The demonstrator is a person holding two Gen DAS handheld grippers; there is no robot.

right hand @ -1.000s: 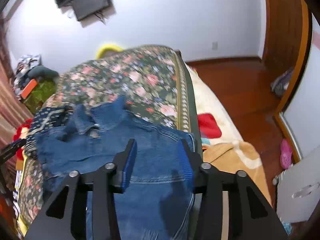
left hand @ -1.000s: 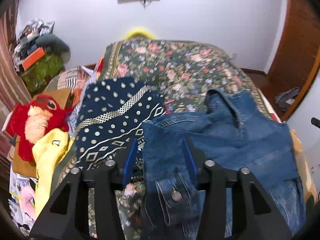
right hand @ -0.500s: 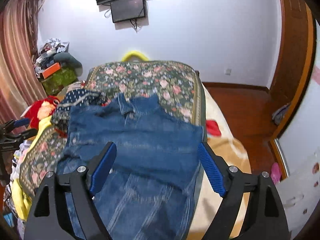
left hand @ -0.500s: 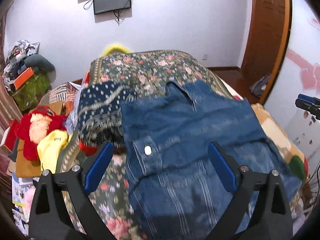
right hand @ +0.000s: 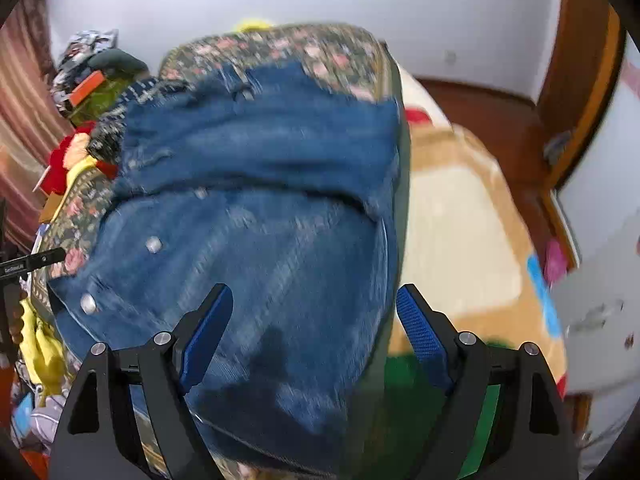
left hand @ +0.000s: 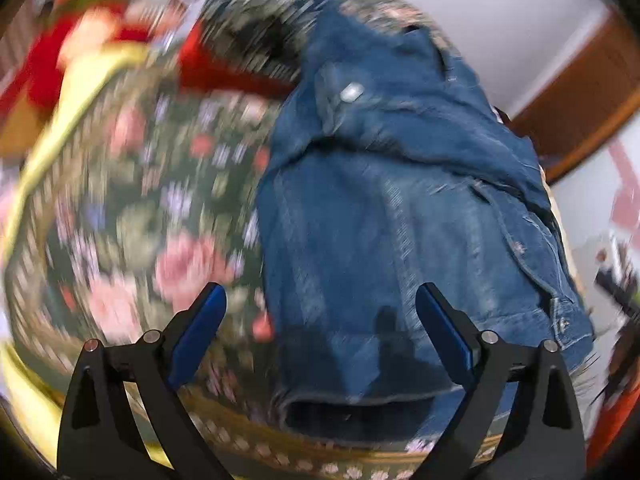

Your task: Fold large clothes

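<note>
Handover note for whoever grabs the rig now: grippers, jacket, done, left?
Left gripper: open, empty, low over the near hem of the denim jacket.
Right gripper: open, empty, over the jacket's near right part.
Jacket lies on the floral bedspread, one layer already folded across its upper part; a patterned navy garment sits at its far left corner.
Done: at least one fold appears laid.
Left: probably grasp the near hem and fold it up toward the collar, then flatten. Both views are motion-blurred, so check edges first.
</note>
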